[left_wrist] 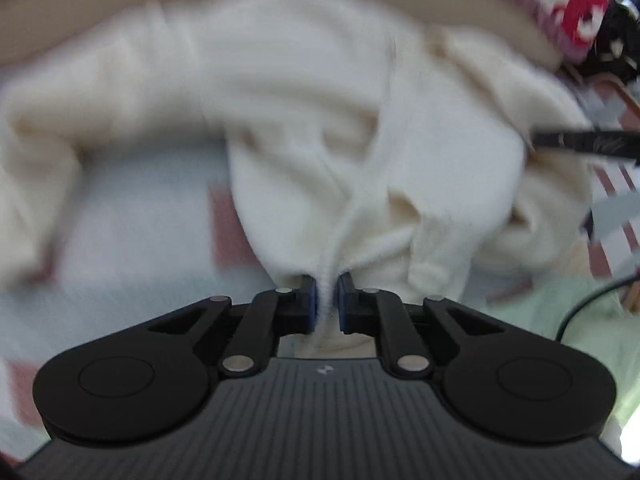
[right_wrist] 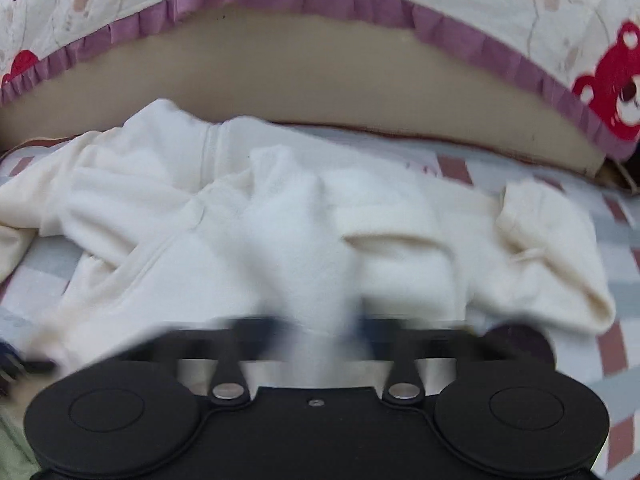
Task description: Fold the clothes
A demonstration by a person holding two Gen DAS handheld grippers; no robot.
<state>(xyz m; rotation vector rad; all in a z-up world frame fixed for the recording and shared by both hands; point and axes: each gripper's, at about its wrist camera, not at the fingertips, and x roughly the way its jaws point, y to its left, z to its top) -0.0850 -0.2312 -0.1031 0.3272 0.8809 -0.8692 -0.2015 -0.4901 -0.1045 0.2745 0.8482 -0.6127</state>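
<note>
- While the cream fleece garment lies rumpled on the checked bed sheet, in front of the beige cushion, it is not yet a neat fold.
- One edge of it rises as a ridge into the left gripper; the blue-padded fingers are closed on that edge.
- At the right gripper the fabric bunches between the fingers, but blur hides them, so I cannot tell if they pinch it.
- To do this step well, I judge both corners should be kept level and the cloth taut between them.
- A bear-print quilt is behind; lifting should stay low so that loose sleeves do not drag.
</note>
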